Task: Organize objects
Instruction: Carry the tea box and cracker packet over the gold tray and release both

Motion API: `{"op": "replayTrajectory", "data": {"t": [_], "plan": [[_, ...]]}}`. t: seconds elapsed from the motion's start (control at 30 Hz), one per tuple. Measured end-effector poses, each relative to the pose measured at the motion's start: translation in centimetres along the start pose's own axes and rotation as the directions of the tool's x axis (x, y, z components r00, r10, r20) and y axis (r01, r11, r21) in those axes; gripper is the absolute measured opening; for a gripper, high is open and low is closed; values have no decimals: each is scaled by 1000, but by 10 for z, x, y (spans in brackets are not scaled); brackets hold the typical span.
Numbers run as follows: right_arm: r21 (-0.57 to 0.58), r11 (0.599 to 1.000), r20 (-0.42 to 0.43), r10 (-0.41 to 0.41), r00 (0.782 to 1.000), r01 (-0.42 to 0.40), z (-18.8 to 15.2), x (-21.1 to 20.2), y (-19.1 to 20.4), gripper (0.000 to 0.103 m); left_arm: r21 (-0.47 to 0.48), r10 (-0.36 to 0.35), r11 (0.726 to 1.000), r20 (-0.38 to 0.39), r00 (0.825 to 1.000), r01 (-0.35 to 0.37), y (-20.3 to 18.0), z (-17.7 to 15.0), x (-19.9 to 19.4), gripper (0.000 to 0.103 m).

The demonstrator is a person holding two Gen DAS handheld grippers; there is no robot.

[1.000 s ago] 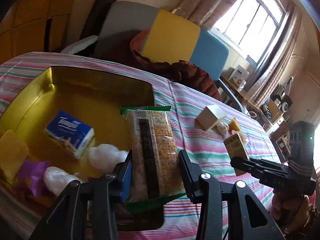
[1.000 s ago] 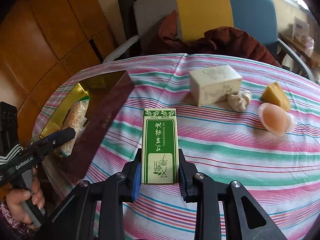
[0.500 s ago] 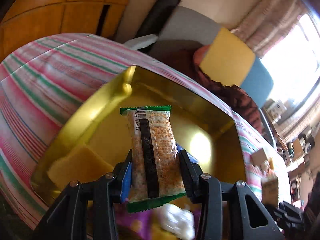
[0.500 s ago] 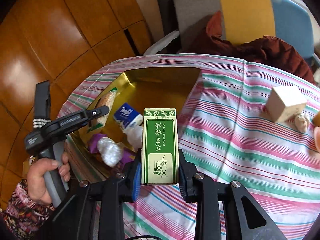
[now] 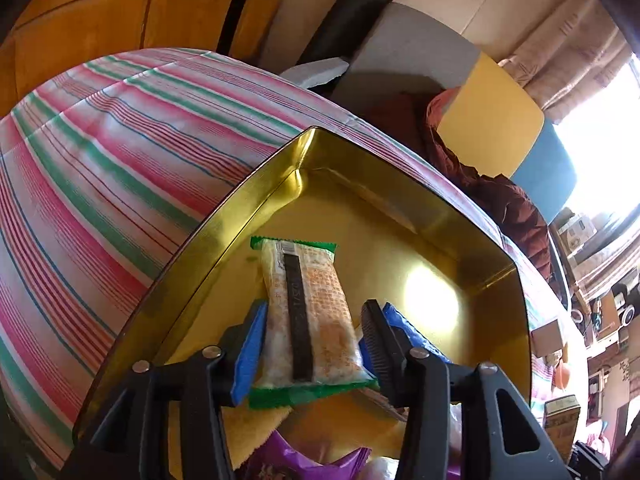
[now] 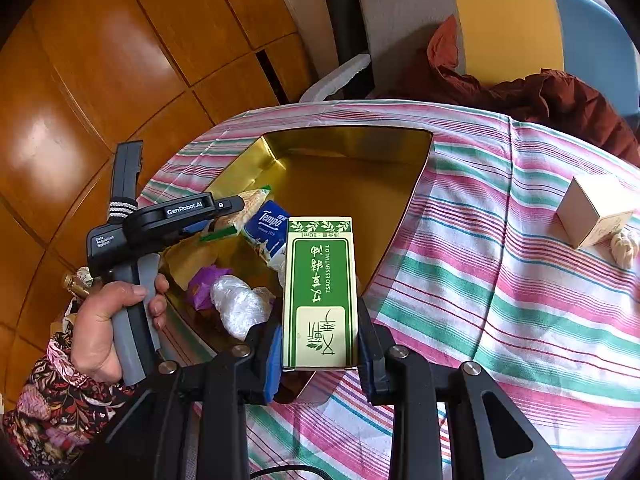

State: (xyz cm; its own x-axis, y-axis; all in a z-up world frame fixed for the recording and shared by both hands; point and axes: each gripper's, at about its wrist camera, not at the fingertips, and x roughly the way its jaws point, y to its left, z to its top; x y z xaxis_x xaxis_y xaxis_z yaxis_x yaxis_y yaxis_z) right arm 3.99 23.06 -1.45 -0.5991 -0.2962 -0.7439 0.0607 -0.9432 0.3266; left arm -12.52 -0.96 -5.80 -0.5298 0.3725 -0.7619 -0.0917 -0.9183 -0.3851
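A cracker packet (image 5: 304, 280) with green ends lies tilted inside the gold tin (image 5: 460, 236). My left gripper (image 5: 315, 312) straddles it; its jaws are opening and the blue pads (image 5: 250, 344) stand just off the packet's sides. My right gripper (image 6: 319, 320) is shut on a green essential-oil box (image 6: 320, 272), held upright over the tin's (image 6: 352, 140) near right edge. The right wrist view shows the left gripper (image 6: 236, 204), held by a hand, reaching into the tin from the left.
In the tin lie a blue Tempo tissue pack (image 6: 268, 228), a purple wrapper (image 6: 204, 280), a white plastic-wrapped lump (image 6: 236, 304) and a yellow piece (image 6: 192, 256). A cream box (image 6: 592, 212) and a white knotted thing (image 6: 626, 244) sit on the striped cloth at right. A chair stands behind.
My left gripper swung over the tin and dipped into it, and its jaws widened off the packet. My right gripper carried the green box leftward to the tin's edge.
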Motion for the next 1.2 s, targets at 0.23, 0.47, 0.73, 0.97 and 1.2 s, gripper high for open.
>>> {"op": "replayTrajectory", "data": {"t": [0.23,0.47,0.73,0.97,1.2], "plan": [[5,1000,-18,4,1000,-4,1,8,-2,31,-59,-6,998,107,994,13,4,-21,-33,52],[-28,1000,-22,-7,1000,6,13,18,8,31,-45,6,999,116,993,-1,-3,-29,-46,52],[-108,988,-15,-116,993,114,47,52,20,31,-54,18,998,122,992,-12,-10,-42,-59,52],[-166,970,-29,-182,983,175,59,85,24,31,-50,13,999,116,993,-7,-13,-51,-65,52],[-142,974,-29,-182,983,176,55,85,19,48,-27,-6,1000,105,994,9,-22,-57,-66,52]]}}
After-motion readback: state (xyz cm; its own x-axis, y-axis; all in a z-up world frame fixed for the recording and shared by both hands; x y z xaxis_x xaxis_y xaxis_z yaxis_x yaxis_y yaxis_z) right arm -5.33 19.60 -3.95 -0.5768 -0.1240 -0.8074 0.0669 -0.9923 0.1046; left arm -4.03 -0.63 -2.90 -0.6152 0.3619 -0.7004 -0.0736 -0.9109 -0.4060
